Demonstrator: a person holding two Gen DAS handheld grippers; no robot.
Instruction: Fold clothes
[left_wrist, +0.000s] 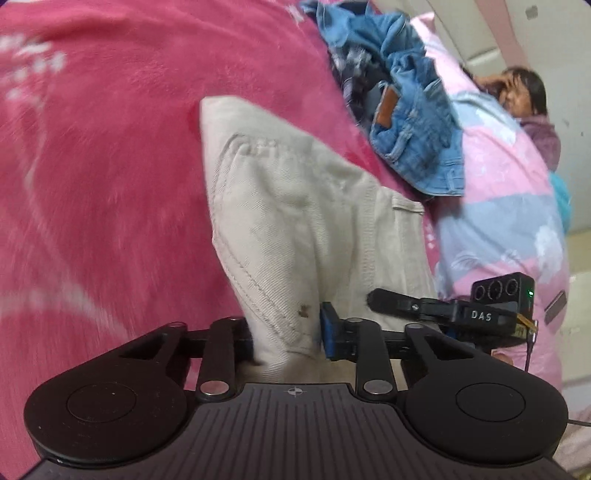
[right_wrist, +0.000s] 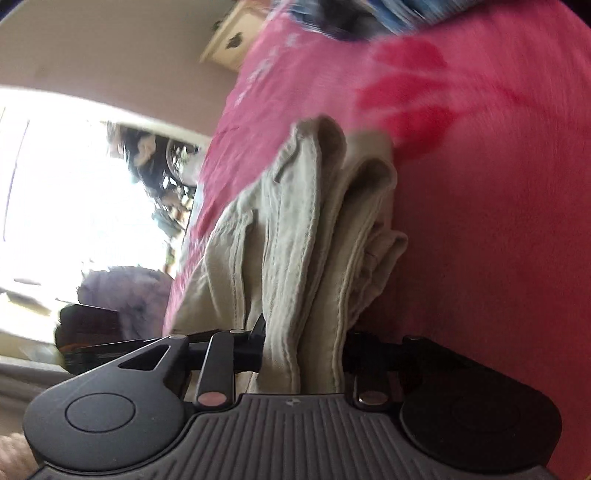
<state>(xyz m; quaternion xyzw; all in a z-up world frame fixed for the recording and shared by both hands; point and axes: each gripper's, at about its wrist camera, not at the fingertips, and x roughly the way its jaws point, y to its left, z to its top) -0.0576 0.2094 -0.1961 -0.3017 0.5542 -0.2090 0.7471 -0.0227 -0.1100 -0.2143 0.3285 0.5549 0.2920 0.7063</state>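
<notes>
Cream-coloured trousers (left_wrist: 295, 206) hang lifted over a pink fleece blanket (left_wrist: 103, 166). In the left wrist view my left gripper (left_wrist: 286, 339) is shut on their edge, the cloth bunched between the jaws. The other gripper (left_wrist: 436, 314) shows at the right of that view, holding the same garment. In the right wrist view my right gripper (right_wrist: 303, 354) is shut on several folded layers of the cream trousers (right_wrist: 303, 229), which rise from the jaws. Both pairs of fingertips are hidden by cloth.
A heap of blue denim clothes (left_wrist: 410, 103) lies on the blanket beyond the trousers. A pink and blue quilt (left_wrist: 506, 206) lies at the right, with a person (left_wrist: 524, 96) behind it. A bright window (right_wrist: 66, 192) and a cream cabinet (right_wrist: 232, 40) show off the bed's edge.
</notes>
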